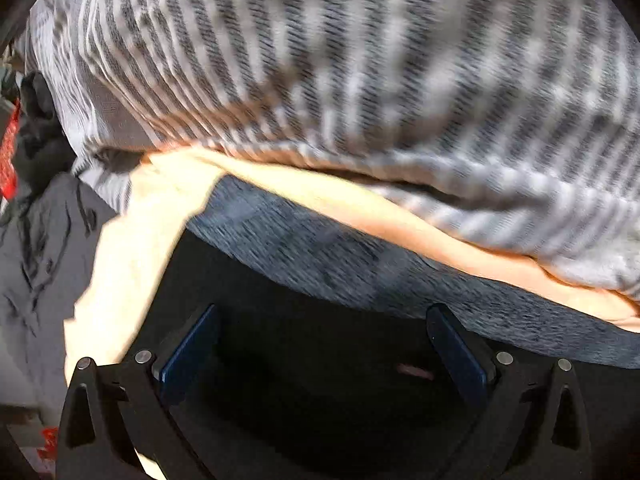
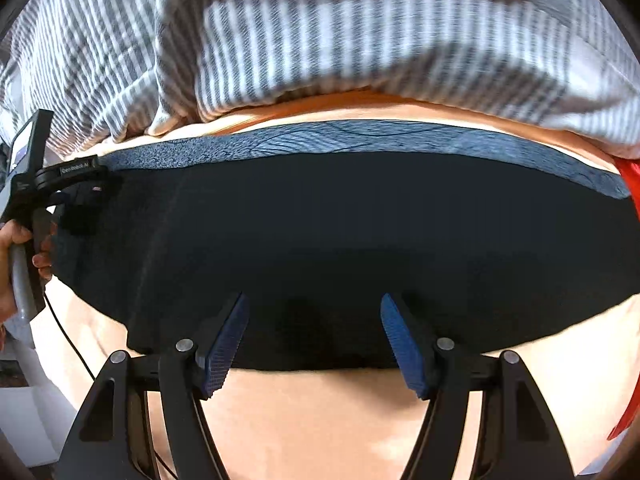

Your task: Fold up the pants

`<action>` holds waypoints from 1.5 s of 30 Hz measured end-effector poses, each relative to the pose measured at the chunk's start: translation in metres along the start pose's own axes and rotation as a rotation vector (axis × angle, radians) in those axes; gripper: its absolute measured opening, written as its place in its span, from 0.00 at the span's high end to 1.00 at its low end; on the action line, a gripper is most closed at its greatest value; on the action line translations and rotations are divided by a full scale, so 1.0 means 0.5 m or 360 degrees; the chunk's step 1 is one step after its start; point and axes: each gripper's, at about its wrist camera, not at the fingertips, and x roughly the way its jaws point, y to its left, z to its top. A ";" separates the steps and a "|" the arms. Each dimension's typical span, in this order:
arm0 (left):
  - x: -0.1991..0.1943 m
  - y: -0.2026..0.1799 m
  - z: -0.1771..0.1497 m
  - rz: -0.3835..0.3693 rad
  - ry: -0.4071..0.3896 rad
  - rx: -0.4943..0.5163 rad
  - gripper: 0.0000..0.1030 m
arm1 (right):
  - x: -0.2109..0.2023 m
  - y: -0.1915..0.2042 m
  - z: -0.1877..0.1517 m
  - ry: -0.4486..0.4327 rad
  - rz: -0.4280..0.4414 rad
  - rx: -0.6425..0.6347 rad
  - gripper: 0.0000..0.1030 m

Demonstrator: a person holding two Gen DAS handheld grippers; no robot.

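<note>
Black pants (image 2: 340, 240) lie spread on a cream sheet (image 2: 320, 420), with a blue-grey heathered band (image 2: 360, 136) along their far edge. My right gripper (image 2: 316, 336) hovers over the near edge of the pants, jaws wide apart, nothing between the blue pads (image 2: 224, 340). In the left wrist view, the left gripper (image 1: 324, 344) stands open over the black pants (image 1: 320, 380), short of the heathered band (image 1: 320, 248). A hand (image 2: 8, 248) holds the left tool's handle (image 2: 24, 208) at the pants' left end. The left wrist view is blurred.
A grey-and-white striped cover (image 2: 360, 40) is bunched just beyond the pants, also filling the top of the left wrist view as striped cloth (image 1: 360, 60). Grey fabric (image 1: 36, 248) and something red (image 1: 8, 152) lie left. A red strip (image 2: 632, 184) shows at right.
</note>
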 end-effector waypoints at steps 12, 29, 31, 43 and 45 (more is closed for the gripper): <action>-0.064 0.081 -0.037 -0.0027 -0.0045 0.0224 0.00 | -0.015 -0.055 -0.027 0.0130 0.0437 0.0336 0.28; -0.034 -0.043 -0.200 -0.0242 0.0020 0.0523 0.00 | 0.140 0.111 -0.122 0.0283 0.1170 0.0610 0.40; -0.040 -0.050 -0.199 -0.0252 0.0019 0.0518 0.00 | 0.167 0.118 -0.113 0.0296 0.1201 0.0655 0.41; -0.038 -0.036 -0.203 -0.0270 0.0025 0.0510 0.00 | 0.076 0.130 -0.095 0.0247 0.1121 0.0433 0.94; -0.039 -0.037 -0.207 -0.0251 0.0006 0.0521 0.00 | 0.101 0.125 -0.118 0.0318 0.1087 0.0469 0.95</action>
